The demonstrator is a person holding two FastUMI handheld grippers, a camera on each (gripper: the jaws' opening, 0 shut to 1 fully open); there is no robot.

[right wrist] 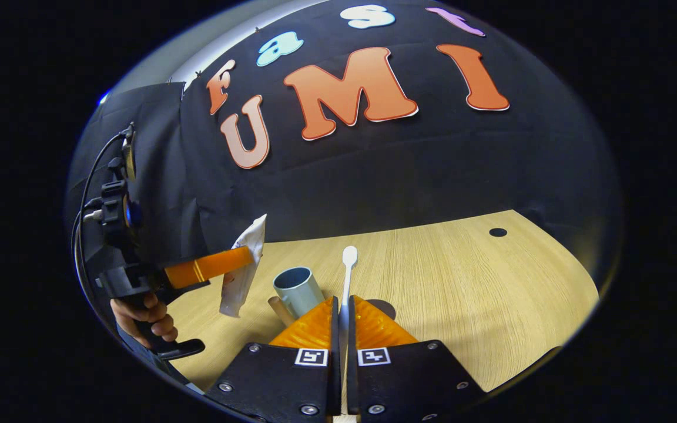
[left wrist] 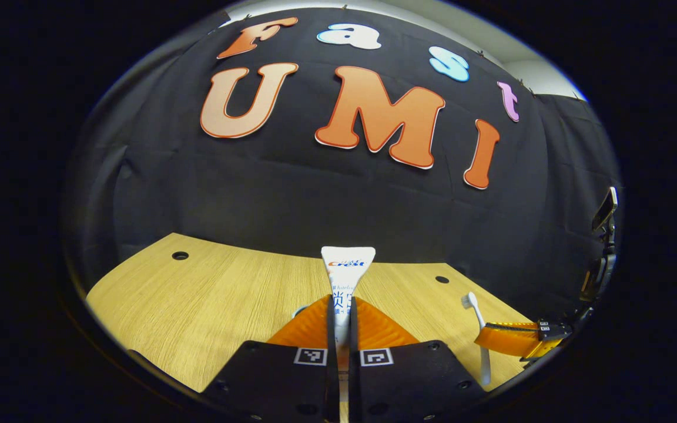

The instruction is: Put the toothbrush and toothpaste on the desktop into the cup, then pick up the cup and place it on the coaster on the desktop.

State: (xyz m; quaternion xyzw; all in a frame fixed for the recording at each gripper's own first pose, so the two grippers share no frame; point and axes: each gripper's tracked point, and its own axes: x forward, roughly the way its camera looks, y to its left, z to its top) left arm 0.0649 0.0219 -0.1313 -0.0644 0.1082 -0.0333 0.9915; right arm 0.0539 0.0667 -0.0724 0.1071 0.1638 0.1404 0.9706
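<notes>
Toothpaste came first on the left: the white, flat-crimped plastic toothpaste tube [left wrist: 347, 276] stood clamped between the fingers of the left gripper [left wrist: 341, 311], lifted clear of the pale wooden desktop [left wrist: 197, 305], crimped end uppermost. From the right gripper view the same tube [right wrist: 244, 264] hung tilted in that gripper [right wrist: 209, 265], a person's hand [right wrist: 141, 320] beneath on the handle, just left of the grey cylindrical cup [right wrist: 297, 291].

The cup stood upright on the desktop with its mouth open upward, and a tan round-edged piece [right wrist: 280, 310], possibly the coaster, lay against its base; I could not tell for certain.

Farther right, the right gripper [right wrist: 341, 317] was closed on the slim white toothbrush [right wrist: 347, 276], whose long axis ran straight out along the fingers, its head farthest from the gripper and lying just to the right of the cup's rim. In the left gripper view that toothbrush [left wrist: 479, 335] showed upright in the right gripper [left wrist: 509, 339].

To my eye both items were held near the cup, the tube being the closer; each would need its lower end brought over the mouth before release.
</notes>
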